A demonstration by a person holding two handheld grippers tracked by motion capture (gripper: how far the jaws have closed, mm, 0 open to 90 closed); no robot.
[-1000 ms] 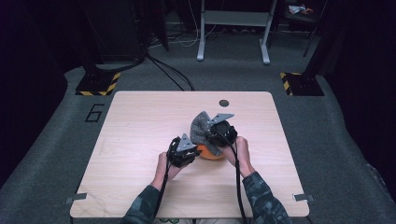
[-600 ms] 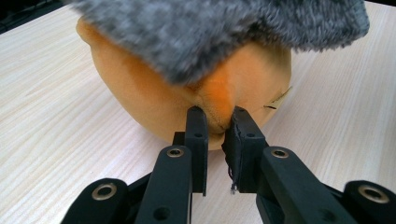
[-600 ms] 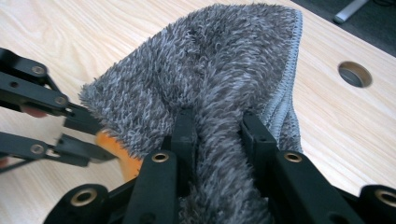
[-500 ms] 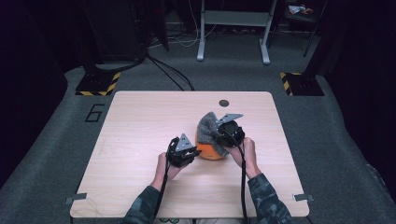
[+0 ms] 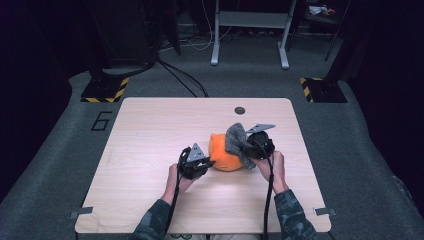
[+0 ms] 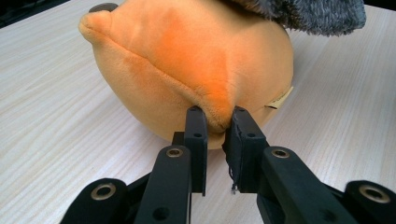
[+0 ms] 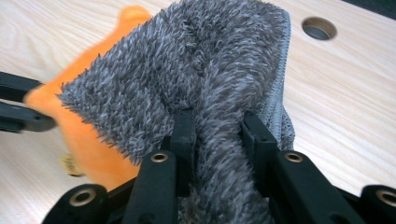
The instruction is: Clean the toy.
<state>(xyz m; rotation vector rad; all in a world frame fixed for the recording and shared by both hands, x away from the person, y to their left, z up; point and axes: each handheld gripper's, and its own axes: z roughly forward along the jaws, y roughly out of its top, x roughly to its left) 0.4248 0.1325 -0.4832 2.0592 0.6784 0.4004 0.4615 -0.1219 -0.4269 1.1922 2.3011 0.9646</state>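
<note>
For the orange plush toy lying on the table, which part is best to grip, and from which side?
Grip the raised seam ridge on the orange plush toy, coming in low from the person's side. The round body offers little else to pinch; the left gripper already pinches a fold there, while the grey fuzzy cloth covers the top.

A pale wooden table (image 5: 150, 150) with rounded corners stands on grey carpet. An orange plush (image 5: 225, 155) lies on it, right of the middle. A round hole (image 5: 240, 110) sits beyond the plush, near the far edge.
</note>
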